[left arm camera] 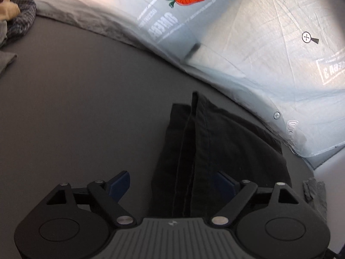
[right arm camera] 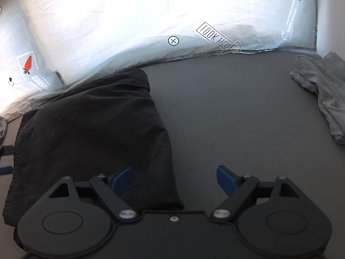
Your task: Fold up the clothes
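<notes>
A black garment lies folded on the dark grey surface, close to a printed white sheet. My left gripper is open, its blue pads on either side of the garment's near folded edge. In the right wrist view the same black garment lies to the left. My right gripper is open and empty over its right near corner, left pad above the cloth, right pad above the bare surface.
A white sheet with a carrot print and "LOOK HERE" label borders the far side. A checked cloth lies at far left. A grey garment lies at right, and a grey cloth scrap sits near the left gripper.
</notes>
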Demonstrator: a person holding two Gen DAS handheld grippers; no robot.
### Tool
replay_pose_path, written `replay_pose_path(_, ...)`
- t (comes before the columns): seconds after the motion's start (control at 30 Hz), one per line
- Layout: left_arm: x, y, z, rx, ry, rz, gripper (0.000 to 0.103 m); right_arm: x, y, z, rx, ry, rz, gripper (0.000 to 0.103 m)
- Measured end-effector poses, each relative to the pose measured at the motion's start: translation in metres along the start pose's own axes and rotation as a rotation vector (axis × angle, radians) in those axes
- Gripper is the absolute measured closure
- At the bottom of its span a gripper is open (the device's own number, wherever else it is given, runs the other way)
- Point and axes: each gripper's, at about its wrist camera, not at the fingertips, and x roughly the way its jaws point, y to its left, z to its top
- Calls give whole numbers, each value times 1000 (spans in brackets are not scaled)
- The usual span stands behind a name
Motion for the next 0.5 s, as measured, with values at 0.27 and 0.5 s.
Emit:
replay_pose_path(0.27,25,-7,-25,22,119,-12,11,26,14,16,-87,42,42,6)
replay_pose_path(0.5,43,-26,-30,107,138,-22,2,50,16,39,-105,78,117,4)
